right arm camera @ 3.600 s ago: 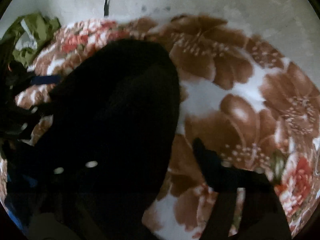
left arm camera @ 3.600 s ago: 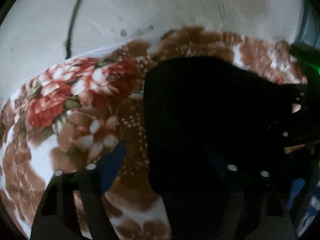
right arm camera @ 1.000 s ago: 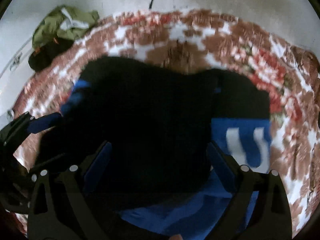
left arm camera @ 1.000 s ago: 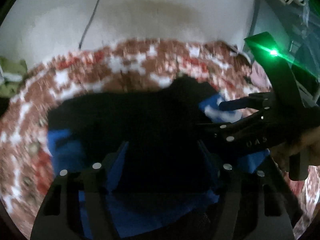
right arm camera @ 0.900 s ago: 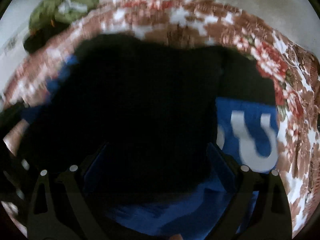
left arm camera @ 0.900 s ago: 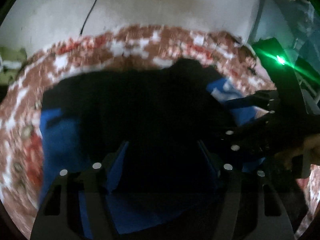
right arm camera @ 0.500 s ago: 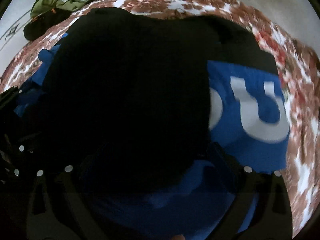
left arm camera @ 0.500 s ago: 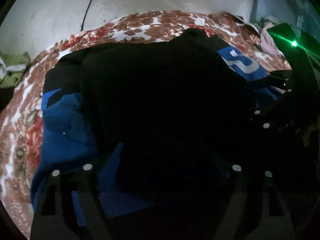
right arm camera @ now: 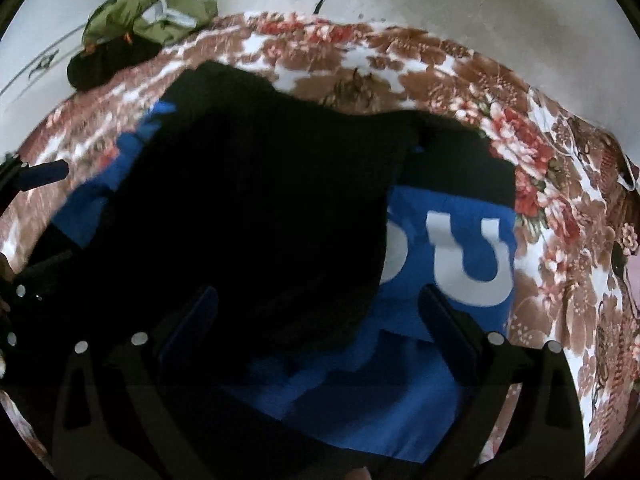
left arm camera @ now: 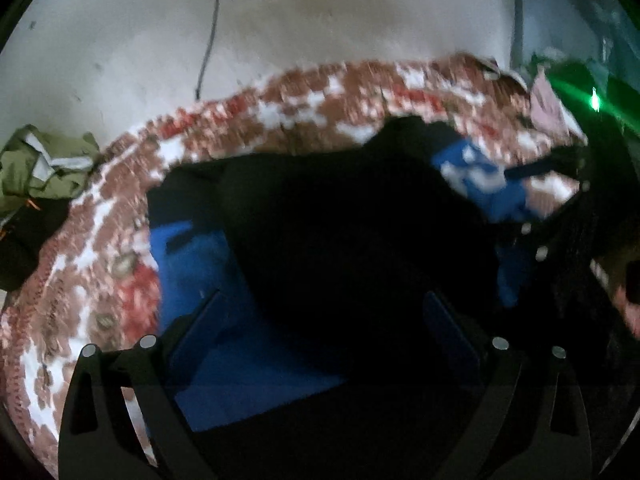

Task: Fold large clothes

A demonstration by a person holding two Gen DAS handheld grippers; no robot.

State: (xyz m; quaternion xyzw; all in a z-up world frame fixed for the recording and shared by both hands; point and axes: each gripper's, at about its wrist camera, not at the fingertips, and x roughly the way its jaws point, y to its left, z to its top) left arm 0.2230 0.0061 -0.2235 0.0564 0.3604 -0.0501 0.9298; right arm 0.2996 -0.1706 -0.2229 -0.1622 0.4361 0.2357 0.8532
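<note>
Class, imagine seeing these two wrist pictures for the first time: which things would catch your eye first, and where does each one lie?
First the black and blue garment, its big white letters on the blue panel at its right side, spread over the floral blanket. Then the crumpled olive-green clothing on the pale floor past the blanket's far left edge. The left gripper hangs over the garment, jaws opening with nothing pinched.

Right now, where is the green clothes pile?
In the right wrist view, the green clothes pile sits at the upper left, on the pale floor just past the flowery blanket's far edge.
</note>
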